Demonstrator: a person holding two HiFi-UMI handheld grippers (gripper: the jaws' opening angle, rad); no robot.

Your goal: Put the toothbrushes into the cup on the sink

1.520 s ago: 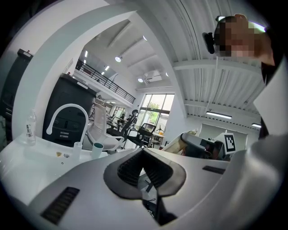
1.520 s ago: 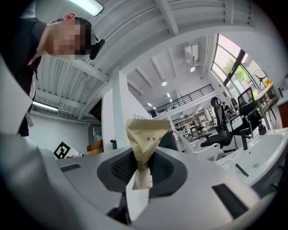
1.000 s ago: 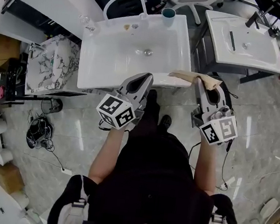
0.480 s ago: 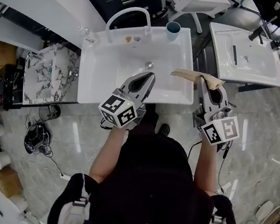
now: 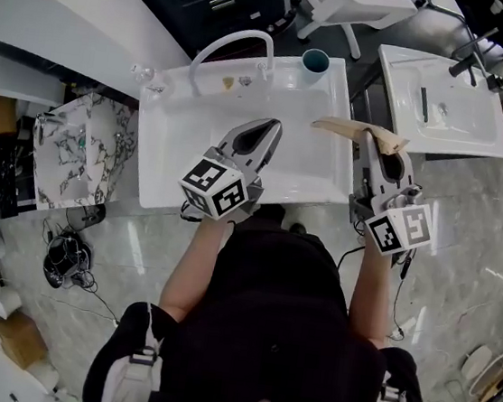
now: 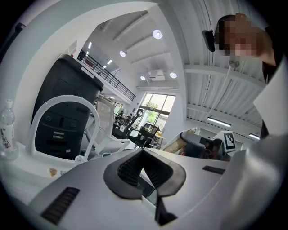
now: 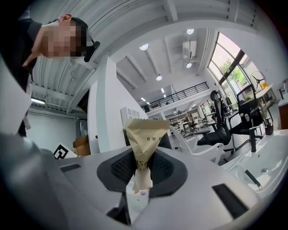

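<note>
A teal cup (image 5: 315,61) stands on the back right corner of the white sink (image 5: 160,171). My right gripper (image 5: 369,139) is shut on a tan paper packet (image 5: 351,130) that sticks out leftward over the sink's right edge. In the right gripper view the packet (image 7: 145,139) stands crumpled between the pads of that gripper (image 7: 143,168). I cannot see what is inside it. Over the middle of the basin, my left gripper (image 5: 270,127) is shut with nothing in it. Its pads meet in the left gripper view (image 6: 143,152).
A white arched faucet (image 5: 230,43) rises at the sink's back edge, with a small clear bottle (image 5: 142,73) to its left. A second white sink (image 5: 446,101) stands to the right. A marble-patterned stand (image 5: 80,152) is left of the sink, and cables lie on the floor.
Both grippers have moved forward and now reach farther over the sink. The right gripper has kept the packet. The left has stayed shut.
</note>
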